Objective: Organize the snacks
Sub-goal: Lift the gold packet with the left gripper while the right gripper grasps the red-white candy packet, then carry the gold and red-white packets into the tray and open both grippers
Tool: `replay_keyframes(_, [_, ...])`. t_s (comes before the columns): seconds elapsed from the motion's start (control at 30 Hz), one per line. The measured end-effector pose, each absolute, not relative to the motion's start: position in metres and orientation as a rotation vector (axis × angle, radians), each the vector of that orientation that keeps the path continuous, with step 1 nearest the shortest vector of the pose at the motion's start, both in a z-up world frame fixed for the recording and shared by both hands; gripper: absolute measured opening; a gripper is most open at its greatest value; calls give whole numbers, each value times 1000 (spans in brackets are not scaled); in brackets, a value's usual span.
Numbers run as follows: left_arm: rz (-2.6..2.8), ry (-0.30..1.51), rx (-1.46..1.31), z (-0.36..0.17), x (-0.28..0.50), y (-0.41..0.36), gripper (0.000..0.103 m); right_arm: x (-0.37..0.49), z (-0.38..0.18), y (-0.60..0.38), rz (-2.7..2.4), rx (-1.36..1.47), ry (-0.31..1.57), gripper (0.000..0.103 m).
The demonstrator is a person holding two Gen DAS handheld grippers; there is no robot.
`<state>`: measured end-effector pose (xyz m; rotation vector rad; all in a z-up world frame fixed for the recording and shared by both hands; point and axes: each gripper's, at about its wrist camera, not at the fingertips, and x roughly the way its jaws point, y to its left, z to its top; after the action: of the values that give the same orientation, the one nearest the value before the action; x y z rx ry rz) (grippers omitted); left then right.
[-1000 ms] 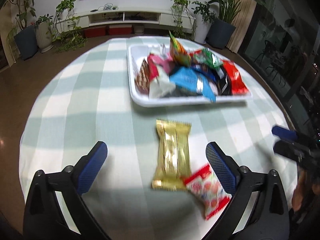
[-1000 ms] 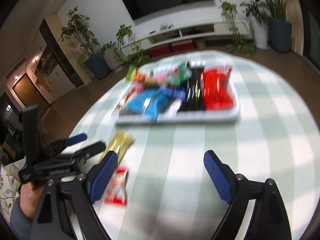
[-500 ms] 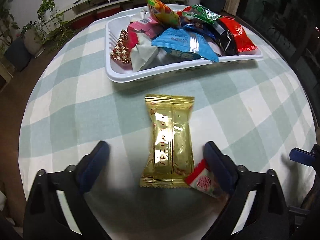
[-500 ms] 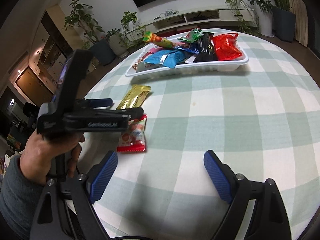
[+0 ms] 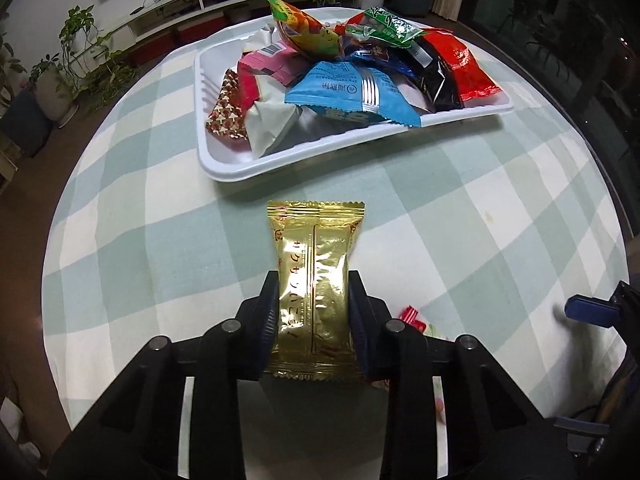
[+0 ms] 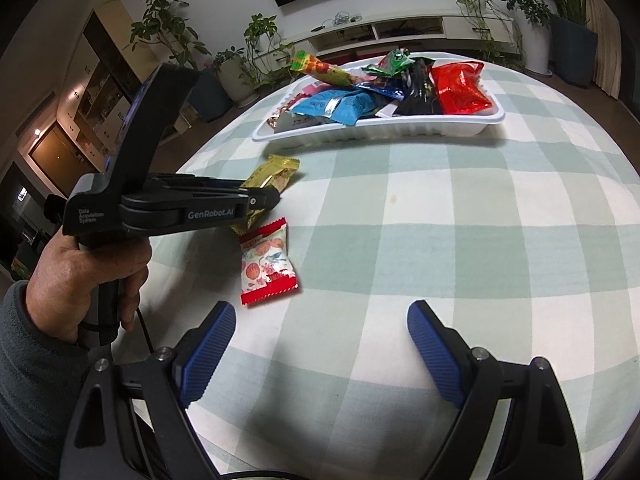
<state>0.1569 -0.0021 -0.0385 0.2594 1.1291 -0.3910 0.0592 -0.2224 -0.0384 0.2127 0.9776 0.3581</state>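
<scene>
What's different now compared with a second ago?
The left gripper came forward over the gold snack packet, and its fingers are closing on the packet's sides. The right gripper drew nearer, staying open and empty. The red-and-white packet and white tray have not moved.

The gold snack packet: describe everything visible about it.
The gold snack packet is a shiny foil pillow pack with crimped serrated ends and printed characters down its face. It lies flat on the checked tablecloth, just short of the white tray. The left gripper is closing on its long sides.
</scene>
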Motion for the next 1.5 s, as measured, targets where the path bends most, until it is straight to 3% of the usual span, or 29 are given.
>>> replay_keyframes(0.33, [-329,1065,76,-27,107,57,29,78,-35,-186,404,78,977,89])
replay_keyframes(0.57, [-296,1046,26,-23,71,81,29,108,-51,-141,458,-84,1072,75])
replay_keyframes(0.73, [-297,1044,28,-24,58,81,29,115,-55,-125,429,-191,1094,75])
replay_keyframes(0.83, [-298,1039,27,-23,57,80,29,116,-54,-122,415,-230,1111,68])
replay_keyframes(0.9, [-302,1036,28,-22,56,78,29,118,-53,-123,413,-233,1118,64])
replay_keyframes(1.0, [-304,1035,30,-21,56,76,29,119,-52,-126,401,-240,1123,45])
replay_keyframes(1.1, [-304,1034,30,-21,55,76,29,117,-50,-132,404,-219,1123,37])
replay_keyframes(1.5, [-313,1019,23,-17,57,74,29,105,-37,-184,410,27,1067,34])
